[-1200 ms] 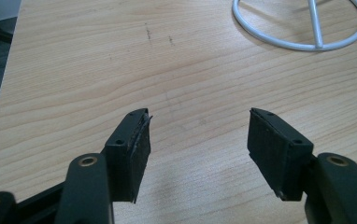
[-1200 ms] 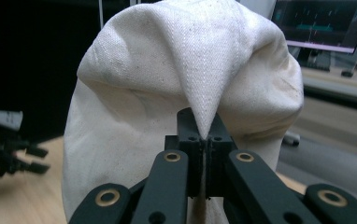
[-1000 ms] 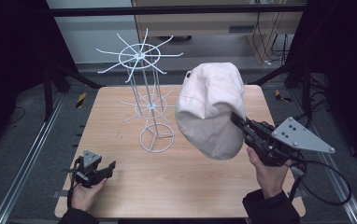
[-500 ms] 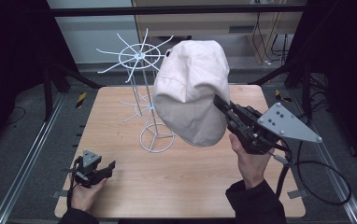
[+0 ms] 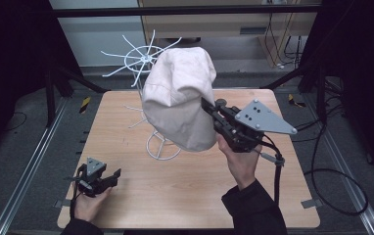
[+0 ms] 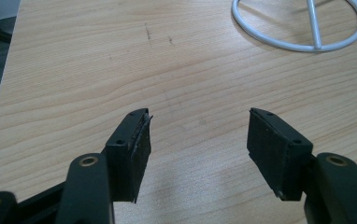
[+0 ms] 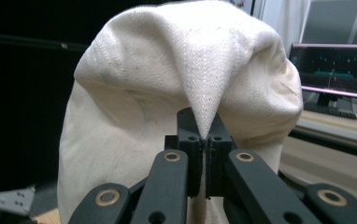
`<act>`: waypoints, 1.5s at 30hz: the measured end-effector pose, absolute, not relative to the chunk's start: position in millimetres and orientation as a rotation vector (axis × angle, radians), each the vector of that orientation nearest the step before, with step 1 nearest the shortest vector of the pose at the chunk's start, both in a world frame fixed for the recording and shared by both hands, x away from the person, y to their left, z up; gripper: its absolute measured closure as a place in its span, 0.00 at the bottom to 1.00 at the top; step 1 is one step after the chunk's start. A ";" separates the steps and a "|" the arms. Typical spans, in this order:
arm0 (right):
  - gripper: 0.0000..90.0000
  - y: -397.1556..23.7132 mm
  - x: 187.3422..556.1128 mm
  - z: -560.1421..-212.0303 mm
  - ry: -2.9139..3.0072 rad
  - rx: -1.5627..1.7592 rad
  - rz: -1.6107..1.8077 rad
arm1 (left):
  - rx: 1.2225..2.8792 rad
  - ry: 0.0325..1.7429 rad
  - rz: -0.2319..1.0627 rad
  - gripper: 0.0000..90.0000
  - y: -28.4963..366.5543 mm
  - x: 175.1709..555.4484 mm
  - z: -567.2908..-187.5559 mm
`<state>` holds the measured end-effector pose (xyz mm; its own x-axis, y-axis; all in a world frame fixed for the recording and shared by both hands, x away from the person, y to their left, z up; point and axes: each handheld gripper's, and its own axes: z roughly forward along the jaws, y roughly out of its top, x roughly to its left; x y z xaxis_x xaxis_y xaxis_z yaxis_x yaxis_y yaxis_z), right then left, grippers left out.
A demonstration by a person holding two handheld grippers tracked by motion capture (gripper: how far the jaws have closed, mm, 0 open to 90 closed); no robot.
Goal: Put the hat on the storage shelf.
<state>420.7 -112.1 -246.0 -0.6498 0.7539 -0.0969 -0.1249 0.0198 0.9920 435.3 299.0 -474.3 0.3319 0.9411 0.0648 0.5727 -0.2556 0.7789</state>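
A cream cloth hat [image 5: 179, 103] hangs in the air over the middle of the wooden table [image 5: 195, 181], in front of a white wire stand [image 5: 143, 61]. My right gripper [image 5: 205, 104] is shut on a pinched fold of the hat's fabric; in the right gripper view the hat [image 7: 181, 88] bulges above my right gripper [image 7: 203, 126], whose jaws are pressed together on the fold. The hat hides much of the stand's pole. My left gripper [image 5: 111, 177] rests near the table's front left corner. In the left gripper view my left gripper [image 6: 197, 133] is open over bare wood.
The stand's round wire foot [image 5: 161, 145] sits on the table just left of the hat, and also appears as the ring [image 6: 303, 25] ahead of my left gripper. Metal rails [image 5: 26, 166] run along both sides of the table. A monitor [image 7: 338, 65] stands beyond the hat.
My right gripper has carried the hat to the left and a little up, toward the wire stand, so the hat now covers more of the stand. The left gripper has stayed put.
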 end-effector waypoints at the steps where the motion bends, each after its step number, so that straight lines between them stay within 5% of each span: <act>1: 0.98 -111.9 422.0 -249.4 1.648 0.655 1.700 | 1.940 1.327 0.713 0.44 299.0 435.3 -474.3; 21: 0.89 -116.7 430.8 -279.5 1.775 0.743 1.633 | 1.947 1.326 0.714 0.44 298.6 435.7 -474.8; 36: 0.36 -154.8 418.0 -311.2 1.755 0.835 1.582 | 1.948 1.331 0.713 0.44 298.3 436.1 -475.5; 45: 0.24 -182.7 427.5 -362.3 1.831 0.983 1.474 | 1.942 1.328 0.701 0.41 298.5 436.6 -476.7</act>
